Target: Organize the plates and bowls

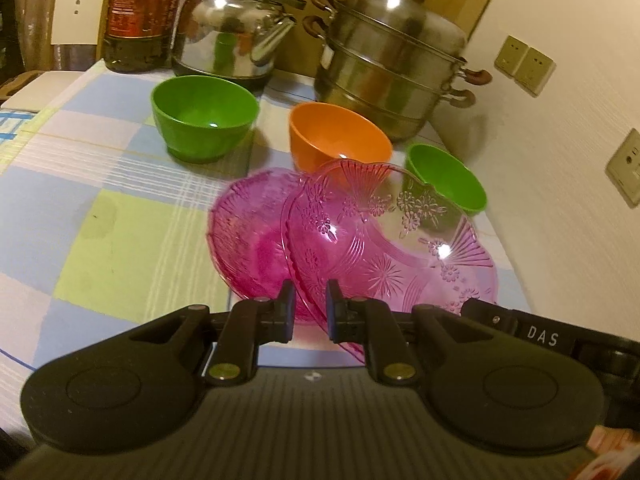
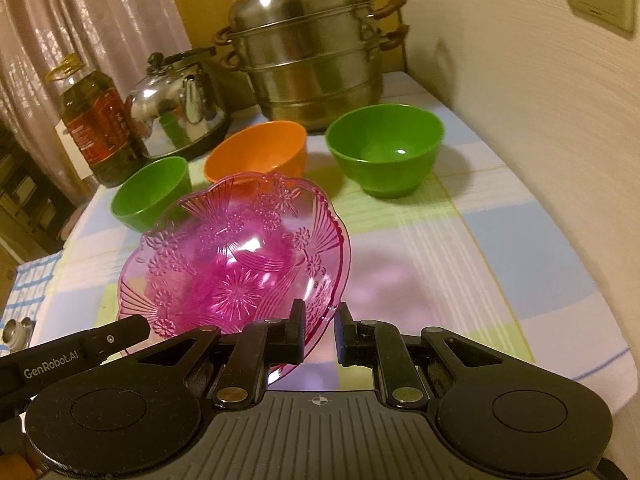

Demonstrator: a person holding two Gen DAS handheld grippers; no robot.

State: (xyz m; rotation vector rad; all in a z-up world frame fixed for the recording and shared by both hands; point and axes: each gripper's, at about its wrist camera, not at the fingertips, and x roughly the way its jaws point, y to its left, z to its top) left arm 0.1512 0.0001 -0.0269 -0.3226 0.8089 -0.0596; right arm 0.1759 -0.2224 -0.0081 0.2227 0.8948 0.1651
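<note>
A see-through pink plate [image 1: 384,240] [image 2: 240,264] with pressed flowers hangs tilted above the checked tablecloth [image 1: 100,220]. My left gripper [image 1: 310,312] is shut on its near rim. My right gripper [image 2: 320,332] is shut on the rim at the opposite side. A second, darker pink plate [image 1: 248,240] lies partly under the first; I cannot tell if they touch. Behind them stand a green bowl [image 1: 204,116] [image 2: 152,196], an orange bowl [image 1: 340,136] [image 2: 256,152] and another green bowl [image 1: 448,184] [image 2: 384,152], all upright and empty.
At the back of the table stand an oil bottle [image 1: 140,16] [image 2: 96,120], a steel kettle [image 1: 232,32] [image 2: 176,108] and a tiered steel steamer [image 1: 392,64] [image 2: 308,52]. A wall [image 2: 560,160] with sockets runs along the right edge.
</note>
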